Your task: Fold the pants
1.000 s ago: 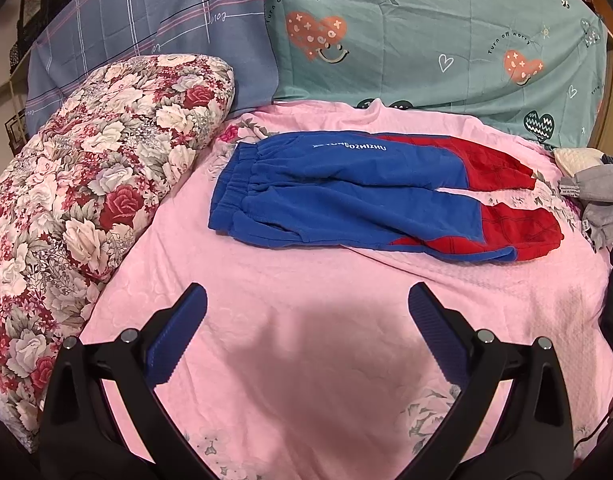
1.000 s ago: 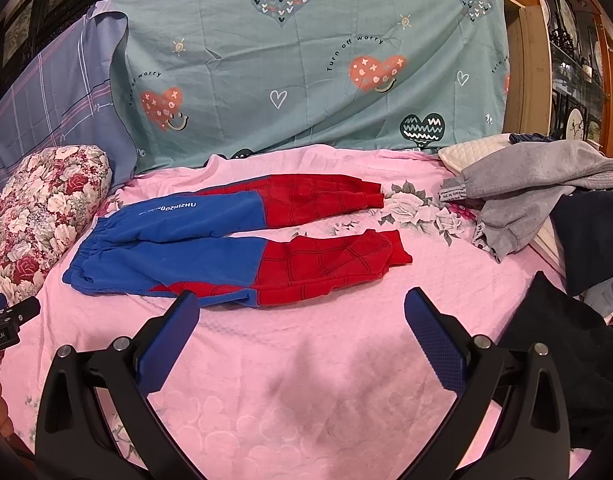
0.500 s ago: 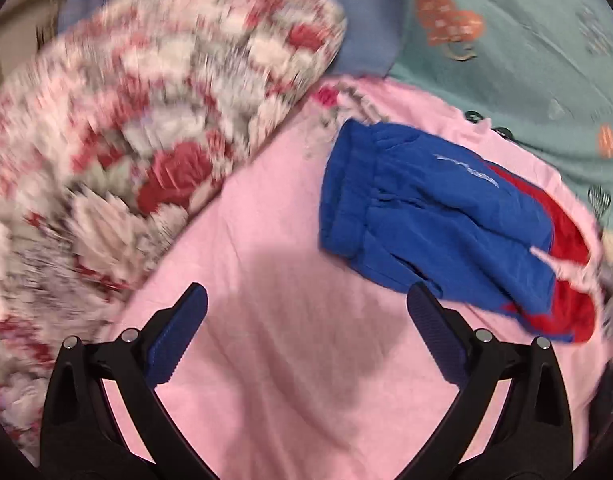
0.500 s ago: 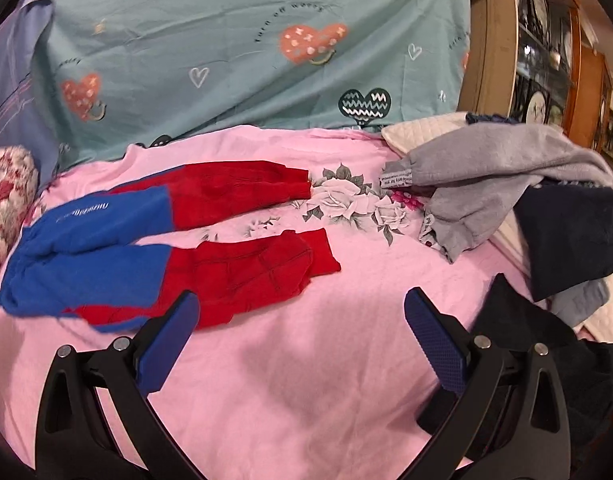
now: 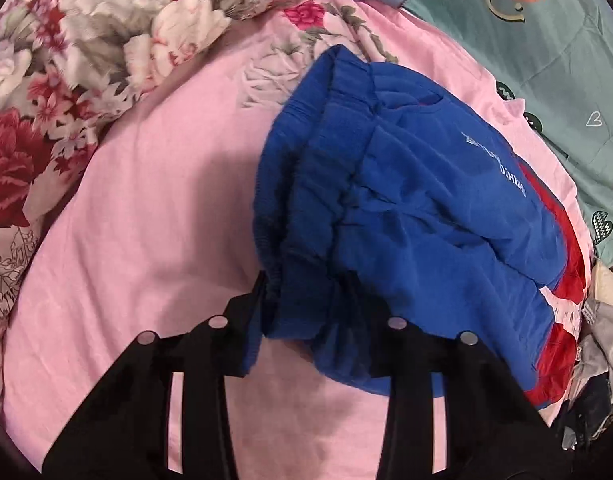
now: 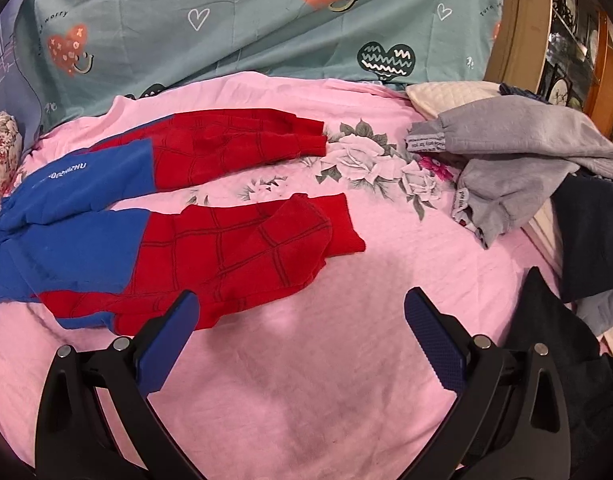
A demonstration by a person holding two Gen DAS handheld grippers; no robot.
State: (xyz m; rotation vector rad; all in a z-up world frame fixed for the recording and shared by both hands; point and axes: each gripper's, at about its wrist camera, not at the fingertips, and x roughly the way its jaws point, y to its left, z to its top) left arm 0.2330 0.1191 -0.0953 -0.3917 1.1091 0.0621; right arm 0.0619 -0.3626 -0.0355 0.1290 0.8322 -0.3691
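Pants (image 5: 406, 200), blue at the waist and red down the legs, lay spread on the pink sheet (image 5: 146, 208). At the waistband, the left gripper (image 5: 306, 300) was closing its jaws with bunched blue cloth between them. Near the red cuffs, the right gripper (image 6: 302, 344) hung wide open, holding nothing.

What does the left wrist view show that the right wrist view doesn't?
Only the left wrist view: the left gripper closing on the bunched blue waistband, and the large floral pillow close by.

Only the right wrist view: the open right gripper above bare sheet, near the red leg cuffs, plus the grey clothes and dark clothes beside them.

Both: the pants, the pink sheet and the teal heart-print cloth.
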